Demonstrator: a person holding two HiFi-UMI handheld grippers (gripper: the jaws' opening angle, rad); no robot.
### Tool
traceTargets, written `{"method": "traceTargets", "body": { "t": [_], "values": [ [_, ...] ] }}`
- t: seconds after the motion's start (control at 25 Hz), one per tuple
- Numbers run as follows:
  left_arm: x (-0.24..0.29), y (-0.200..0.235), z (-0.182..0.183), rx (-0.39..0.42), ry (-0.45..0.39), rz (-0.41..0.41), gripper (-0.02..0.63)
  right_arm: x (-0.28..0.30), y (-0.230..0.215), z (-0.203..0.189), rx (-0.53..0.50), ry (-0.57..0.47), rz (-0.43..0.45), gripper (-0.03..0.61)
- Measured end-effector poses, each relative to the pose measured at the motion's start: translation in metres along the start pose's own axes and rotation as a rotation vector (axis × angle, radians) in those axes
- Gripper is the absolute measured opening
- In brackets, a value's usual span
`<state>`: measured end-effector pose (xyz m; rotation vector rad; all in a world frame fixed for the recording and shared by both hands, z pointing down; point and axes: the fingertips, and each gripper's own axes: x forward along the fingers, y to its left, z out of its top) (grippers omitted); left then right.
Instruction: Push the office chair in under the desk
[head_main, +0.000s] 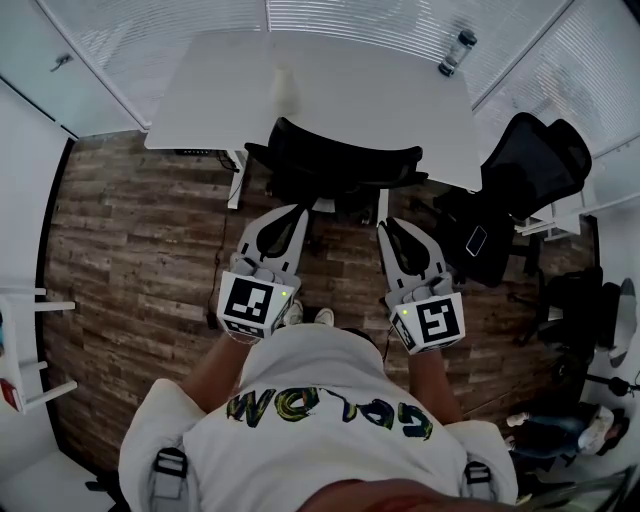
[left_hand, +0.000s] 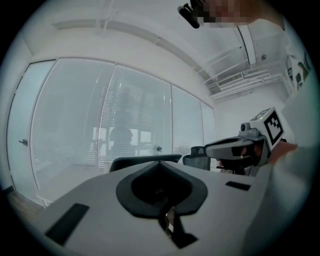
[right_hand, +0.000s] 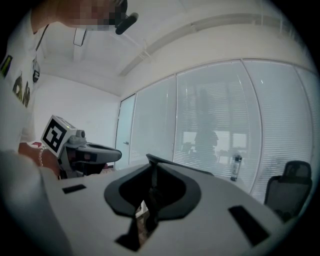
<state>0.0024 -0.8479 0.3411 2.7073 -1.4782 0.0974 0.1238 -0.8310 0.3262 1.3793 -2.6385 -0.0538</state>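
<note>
The wheeled office chair (head_main: 338, 168), upper centre at the desk (head_main: 300, 80), should roll easily when pushed at its stiff backrest; the left gripper (head_main: 297, 210) has its jaws together, the right gripper (head_main: 393, 229) barely apart, both empty.

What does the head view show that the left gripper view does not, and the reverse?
Only the head view shows the person's shoes and the marker cube on the left hand-held gripper. Only the left gripper view shows the ceiling. Both show the office chair, by its backrest, and the right hand-held gripper.
</note>
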Motion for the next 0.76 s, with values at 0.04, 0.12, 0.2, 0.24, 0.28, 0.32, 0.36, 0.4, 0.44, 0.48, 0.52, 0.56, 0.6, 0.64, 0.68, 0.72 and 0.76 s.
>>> {"method": "traceTargets", "body": {
  "t": [0.04,0.12,0.2,0.24,0.28,0.32,0.36,0.4,0.44,0.48,0.52,0.56,0.6,0.64,0.68,0.72,0.76],
  "values": [
    [0.0000,0.0002,-0.0003,-0.001,0.001,-0.001,0.011,-0.0002,-0.0003,-0.0002,0.001,0.000,-0.003,0.043],
    [0.0003,-0.0003,-0.0008,-0.003,0.003,-0.002,0.011,-0.0008,-0.0005,-0.0014,0.005,0.001,-0.007,0.043],
    [0.0003,-0.0022,0.0005,0.003,-0.001,-0.005,0.011,-0.0013,0.0003,-0.0015,0.005,-0.001,-0.008,0.043],
    [-0.0001,-0.0032,0.0011,0.006,-0.002,-0.007,0.011,-0.0016,0.0011,-0.0010,0.003,-0.002,-0.007,0.043],
    [-0.0007,-0.0041,0.0013,0.008,-0.003,-0.008,0.011,-0.0022,0.0019,-0.0004,0.002,-0.004,-0.006,0.043],
    [-0.0015,-0.0050,0.0014,0.009,-0.003,-0.008,0.011,-0.0029,0.0026,0.0001,0.002,-0.004,-0.006,0.043],
    [-0.0021,-0.0060,0.0019,0.008,-0.004,-0.010,0.011,-0.0038,0.0031,0.0006,0.001,-0.003,-0.006,0.043],
    [-0.0026,-0.0070,0.0024,0.007,-0.004,-0.011,0.011,-0.0046,0.0035,0.0012,0.001,-0.003,-0.007,0.043],
    [-0.0030,-0.0076,0.0024,0.004,-0.004,-0.012,0.011,-0.0053,0.0038,0.0018,0.001,-0.004,-0.007,0.043],
    [-0.0030,-0.0077,0.0023,0.003,-0.004,-0.012,0.011,-0.0057,0.0040,0.0022,0.000,-0.005,-0.008,0.043],
    [-0.0029,-0.0076,0.0023,0.002,-0.004,-0.012,0.011,-0.0058,0.0041,0.0021,0.000,-0.006,-0.008,0.043],
    [-0.0027,-0.0074,0.0025,0.002,-0.006,-0.013,0.011,-0.0057,0.0044,0.0019,0.001,-0.006,-0.008,0.043],
    [-0.0028,-0.0074,0.0028,0.002,-0.007,-0.013,0.011,-0.0058,0.0047,0.0015,0.002,-0.006,-0.007,0.043],
    [-0.0030,-0.0076,0.0025,0.001,-0.007,-0.013,0.011,-0.0062,0.0050,0.0012,0.002,-0.005,-0.007,0.043],
    [-0.0033,-0.0079,0.0018,-0.001,-0.005,-0.012,0.011,-0.0068,0.0052,0.0008,0.002,-0.004,-0.007,0.043],
    [-0.0036,-0.0083,0.0009,-0.004,-0.004,-0.011,0.011,-0.0074,0.0053,0.0005,0.002,-0.003,-0.007,0.043],
    [-0.0039,-0.0088,0.0000,-0.006,-0.002,-0.010,0.011,-0.0081,0.0054,0.0002,0.001,-0.002,-0.007,0.043]
  ]
}}
